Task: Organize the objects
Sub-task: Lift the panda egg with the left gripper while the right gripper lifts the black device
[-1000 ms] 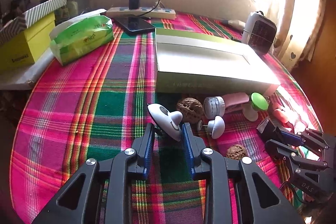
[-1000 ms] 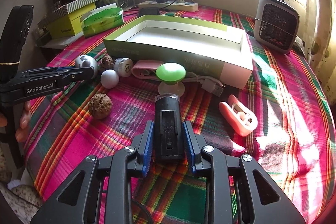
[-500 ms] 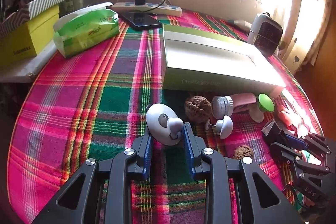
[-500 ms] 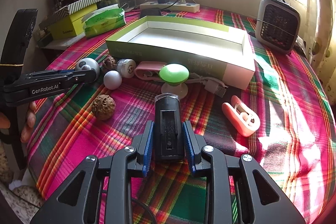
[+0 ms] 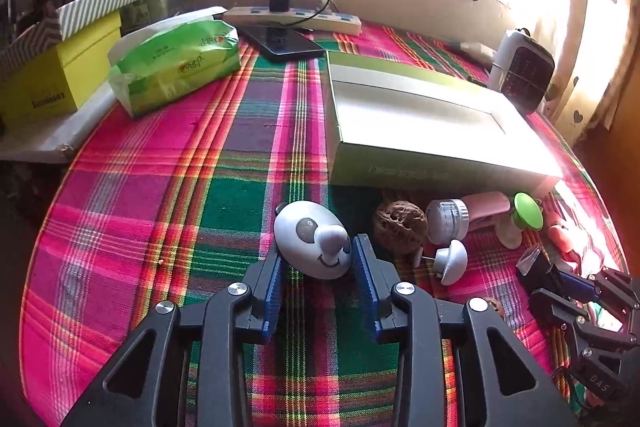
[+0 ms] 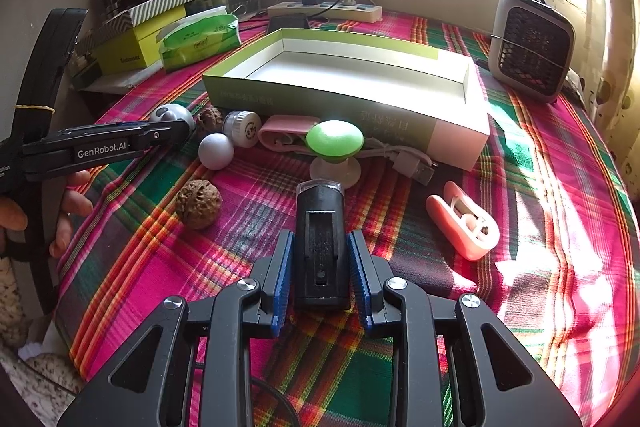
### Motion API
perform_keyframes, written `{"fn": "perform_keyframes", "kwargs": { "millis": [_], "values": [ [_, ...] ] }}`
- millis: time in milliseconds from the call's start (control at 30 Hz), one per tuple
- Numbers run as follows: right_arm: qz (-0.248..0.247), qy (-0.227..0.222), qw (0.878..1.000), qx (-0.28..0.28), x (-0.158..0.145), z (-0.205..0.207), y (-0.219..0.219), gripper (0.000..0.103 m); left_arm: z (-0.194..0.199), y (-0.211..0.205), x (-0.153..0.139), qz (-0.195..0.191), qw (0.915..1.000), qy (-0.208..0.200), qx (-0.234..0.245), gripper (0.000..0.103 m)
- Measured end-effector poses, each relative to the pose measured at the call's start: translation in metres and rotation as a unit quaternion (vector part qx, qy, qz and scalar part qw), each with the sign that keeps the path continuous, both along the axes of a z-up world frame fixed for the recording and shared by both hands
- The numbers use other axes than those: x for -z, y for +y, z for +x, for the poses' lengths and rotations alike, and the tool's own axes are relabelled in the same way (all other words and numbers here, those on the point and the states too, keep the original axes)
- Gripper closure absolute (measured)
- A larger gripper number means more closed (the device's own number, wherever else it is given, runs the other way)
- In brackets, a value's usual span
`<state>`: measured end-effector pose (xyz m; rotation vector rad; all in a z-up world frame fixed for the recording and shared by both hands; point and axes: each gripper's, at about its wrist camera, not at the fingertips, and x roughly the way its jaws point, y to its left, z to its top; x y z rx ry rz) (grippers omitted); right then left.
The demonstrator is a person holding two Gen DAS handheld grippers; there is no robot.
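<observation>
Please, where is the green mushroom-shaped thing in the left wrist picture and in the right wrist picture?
Left wrist view: the green mushroom-shaped thing stands far right, in front of the open box's near corner.
Right wrist view: it is at the centre, just beyond the black device in the right tool.
Shared landmark: the open box directly behind it in both.

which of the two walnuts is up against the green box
The walnut wedged between the panda toy and white cap; the other walnut lies alone, nearer the camera.

Right gripper (image 6: 320,267) jaws clamping a black device (image 6: 320,247), plaid tablecloth (image 6: 540,247) (sunlit), open green box (image 6: 352,99) beyond
</observation>
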<state>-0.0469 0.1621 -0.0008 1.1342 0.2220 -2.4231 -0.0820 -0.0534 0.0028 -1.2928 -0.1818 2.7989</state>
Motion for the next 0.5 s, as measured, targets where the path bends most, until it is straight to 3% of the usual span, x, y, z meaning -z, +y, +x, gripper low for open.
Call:
{"fn": "perform_keyframes", "kwargs": {
  "millis": [300,500],
  "values": [
    [0.0,0.0,1.0,0.0,0.0,-0.0002,0.0006,0.074,-0.0065,-0.0059,-0.0012,0.027,0.9995,-0.001,-0.014,0.072],
    [0.001,0.0,1.0,0.0,0.0004,-0.0003,0.0003,0.074,-0.0075,-0.0057,-0.0004,0.033,0.9994,0.0,-0.012,0.077]
  ]
}}
